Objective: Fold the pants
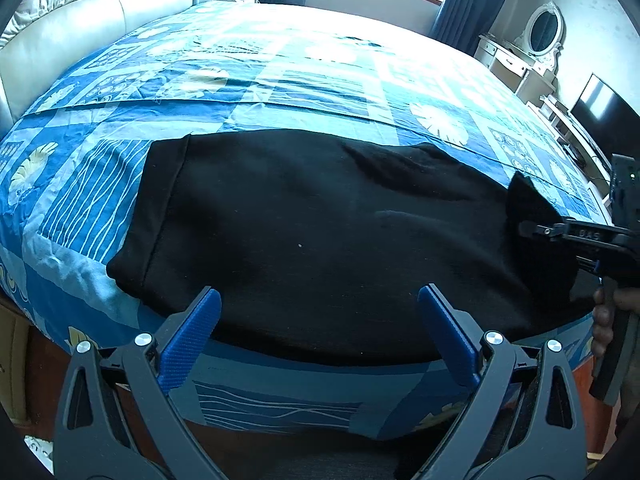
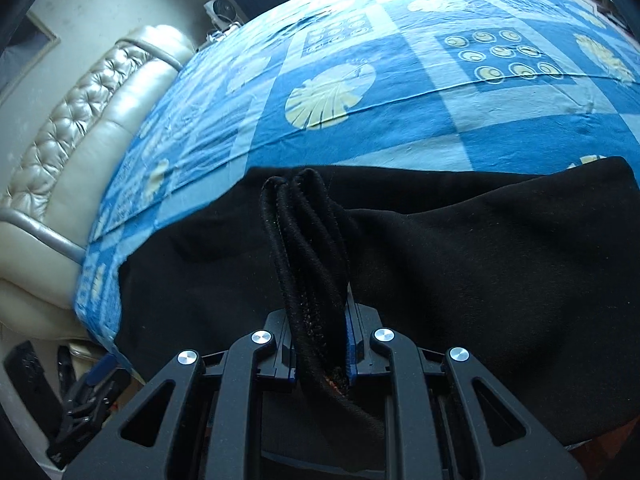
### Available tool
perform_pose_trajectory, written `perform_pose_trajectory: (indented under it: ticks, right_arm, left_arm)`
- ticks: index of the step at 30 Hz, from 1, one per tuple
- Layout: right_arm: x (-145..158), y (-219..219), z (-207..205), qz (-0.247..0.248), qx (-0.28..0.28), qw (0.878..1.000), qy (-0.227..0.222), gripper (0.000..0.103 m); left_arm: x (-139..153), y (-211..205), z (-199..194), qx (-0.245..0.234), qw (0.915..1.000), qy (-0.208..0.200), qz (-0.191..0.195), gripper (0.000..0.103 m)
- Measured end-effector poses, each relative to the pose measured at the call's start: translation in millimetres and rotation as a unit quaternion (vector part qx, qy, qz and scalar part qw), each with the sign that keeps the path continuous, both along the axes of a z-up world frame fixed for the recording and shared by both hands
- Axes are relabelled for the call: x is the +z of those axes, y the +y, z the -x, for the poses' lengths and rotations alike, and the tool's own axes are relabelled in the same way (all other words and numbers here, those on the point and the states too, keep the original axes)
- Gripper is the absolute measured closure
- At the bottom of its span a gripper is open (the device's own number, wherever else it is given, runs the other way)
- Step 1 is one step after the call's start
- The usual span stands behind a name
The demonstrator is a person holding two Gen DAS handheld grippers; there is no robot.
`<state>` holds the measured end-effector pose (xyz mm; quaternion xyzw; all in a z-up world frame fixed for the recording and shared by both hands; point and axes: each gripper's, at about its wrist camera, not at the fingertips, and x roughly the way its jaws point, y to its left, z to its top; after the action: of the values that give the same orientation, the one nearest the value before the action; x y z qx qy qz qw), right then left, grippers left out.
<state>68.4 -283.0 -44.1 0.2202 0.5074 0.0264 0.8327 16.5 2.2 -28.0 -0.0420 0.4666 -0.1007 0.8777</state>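
Pants (image 1: pixel 320 232): lay flat along the near edge of the bed (image 1: pixel 280 80), within reach for folding.
Right gripper (image 2: pixel 320 320): clamped on a bunched edge of the pants, to carry it over.
Left gripper (image 1: pixel 320 320): jaws spread wide, empty, above the near hem.

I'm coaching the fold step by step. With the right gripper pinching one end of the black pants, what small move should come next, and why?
Probably carry the right gripper across toward the cuffed end of the pants and lay its bunched fabric there. It is shut on a gathered edge, the rest lies flat on the bedspread, and the left gripper hangs open at the near edge, holding nothing.
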Motion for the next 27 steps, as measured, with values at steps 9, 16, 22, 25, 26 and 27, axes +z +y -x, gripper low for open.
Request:
perform_pose_trajectory:
  ticks: [9,16,22,25,26,27]
  right_arm:
    - [-6,15,-5,0.011,0.004,1.000,0.009,0.081]
    - [-8,22,-6,0.004,0.003,1.000,0.011,0.075]
    - [-10,28,-8,-0.008,0.006,1.000,0.013,0.069]
    - [-11,33,-7,-0.011,0.012,1.000,0.014,0.068]
    - [-11,35,-7,-0.017,0.014,1.000,0.014,0.068]
    - [-12,36,-8,-0.022,0.016,1.000,0.014,0.068]
  left_arm:
    - [-1,-3,1,-0.003,1.0000,0.003,0.002,0.004]
    - [-1,-4,1,-0.004,1.0000,0.004,0.002,0.004]
    - [-3,-6,2,-0.004,1.0000,0.005,0.003,0.004]
    - [-3,-6,2,-0.004,1.0000,0.006,0.004,0.004]
    - [-3,-7,2,-0.004,1.0000,0.006,0.005,0.004]
    - [-3,-6,2,-0.005,1.0000,0.007,0.005,0.004]
